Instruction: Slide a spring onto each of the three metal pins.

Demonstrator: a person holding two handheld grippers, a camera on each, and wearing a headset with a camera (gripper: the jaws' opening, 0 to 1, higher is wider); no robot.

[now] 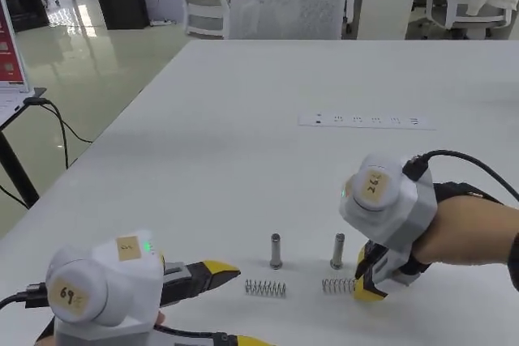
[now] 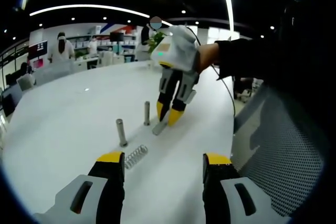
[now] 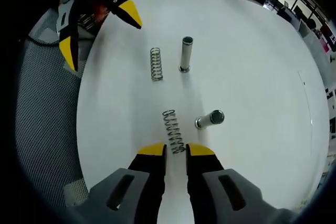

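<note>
The right hand-held gripper [image 3: 176,150] is hanging low over the desk [image 1: 243,143] with its jaws set narrow around the near end of the right spring [image 3: 174,131], which is lying flat just beside the right pin [image 3: 210,119]; I cannot tell whether the tips are actually pinching the coil or only bracketing it; the left spring [image 3: 155,64] is lying flat just beside the left pin [image 3: 186,53], and both pins are standing upright and bare, a little apart from each other; the left hand-held gripper [image 2: 164,158] is hovering near the desk's front edge with its jaws spread wide and nothing in them, pointing roughly toward the left spring. These springs are looking thin-wired and very light, so I am guessing they will be skating or rolling on the smooth white top at the slightest nudge, and bending or squashing if squeezed hard; a gentle pinch across the coils close to one end is seeming the sensible hold, leaving most of the bore free for going over a pin's top; a grip at mid-length would likely be blocking the pin's way; the pins are looking stiff and steady, though a sideways knock from a jaw might be tipping one.
</note>
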